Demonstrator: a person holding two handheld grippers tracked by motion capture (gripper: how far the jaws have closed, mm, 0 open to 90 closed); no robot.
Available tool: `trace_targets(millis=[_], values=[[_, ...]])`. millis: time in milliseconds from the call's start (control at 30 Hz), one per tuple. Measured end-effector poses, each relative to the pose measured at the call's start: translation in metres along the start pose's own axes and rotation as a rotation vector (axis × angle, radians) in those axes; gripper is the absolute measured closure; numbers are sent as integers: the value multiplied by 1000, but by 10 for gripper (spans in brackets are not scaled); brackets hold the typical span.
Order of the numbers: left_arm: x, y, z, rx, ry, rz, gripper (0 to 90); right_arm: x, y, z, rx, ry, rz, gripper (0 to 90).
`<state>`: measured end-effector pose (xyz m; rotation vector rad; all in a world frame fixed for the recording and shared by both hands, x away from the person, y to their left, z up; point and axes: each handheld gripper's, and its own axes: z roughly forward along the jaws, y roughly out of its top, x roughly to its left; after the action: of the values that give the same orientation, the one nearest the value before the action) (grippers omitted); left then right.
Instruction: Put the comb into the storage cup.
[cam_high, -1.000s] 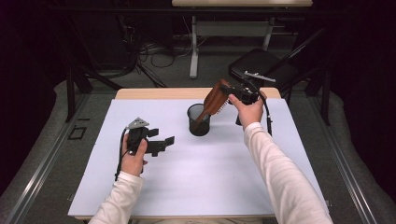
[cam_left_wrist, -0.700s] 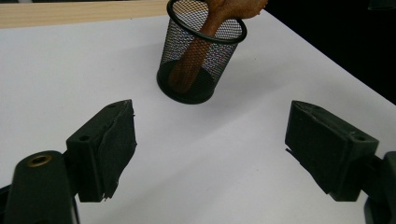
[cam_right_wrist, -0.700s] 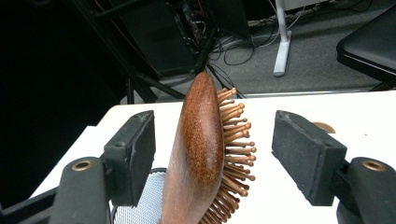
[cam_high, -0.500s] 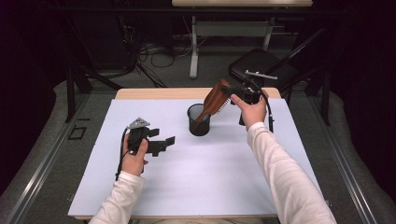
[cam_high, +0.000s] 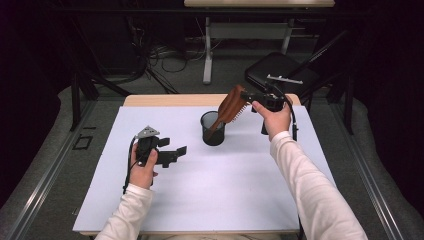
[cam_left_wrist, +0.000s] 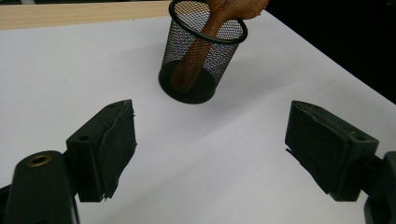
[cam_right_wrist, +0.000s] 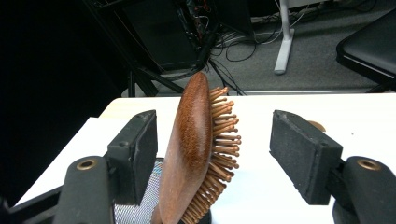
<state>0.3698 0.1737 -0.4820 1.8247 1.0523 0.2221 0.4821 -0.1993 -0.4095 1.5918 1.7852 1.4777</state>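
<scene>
Wooden hairbrush stands handle-down in mesh cup, table centre, leaning toward 1 o'clock. Placement looks done. Right gripper: jaws spread, have just been opening, brush between, unpressed; withdrawal remains. Left gripper at 8 o'clock, released, idle.

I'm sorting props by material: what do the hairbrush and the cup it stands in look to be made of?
The hairbrush looks like wood with a smooth, slightly glossy reddish-brown finish: grain and a soft sheen show on its back, and its pins look wooden too. The cup looks like black metal wire mesh with a solid rim, matte; you can see the brush handle through its wall. It could be coated.
</scene>
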Motion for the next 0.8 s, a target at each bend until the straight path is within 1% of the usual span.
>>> trace_targets(millis=[67,133,300,467,567,600,633,667,733,767,800], values=[[0,0,0,-2,-1,-3,165,-1,1,-2,-2,-10,-17,306],[0,0,-1,-3,-1,-3,165,-2,1,-2,2,-8,-19,302],[0,0,-2,-2,2,3,165,-3,1,-6,7,-13,-47,289],[0,0,-3,-5,5,0,165,-2,2,-8,5,-2,-56,281],[0,0,-3,-5,6,1,165,-1,2,-9,20,9,-58,279],[0,0,-3,-4,6,1,165,0,2,-9,29,7,-75,274],[0,0,-3,-3,7,2,165,0,2,-9,29,7,-75,274],[0,-1,-3,-3,7,3,165,1,1,-9,37,1,-85,245],[-1,-1,-3,-2,7,5,165,2,1,-9,39,0,-90,236],[-1,-1,-3,-2,7,7,165,3,1,-10,46,-7,-106,236],[-1,-1,-4,-3,7,5,165,3,1,-10,46,-7,-106,236]])
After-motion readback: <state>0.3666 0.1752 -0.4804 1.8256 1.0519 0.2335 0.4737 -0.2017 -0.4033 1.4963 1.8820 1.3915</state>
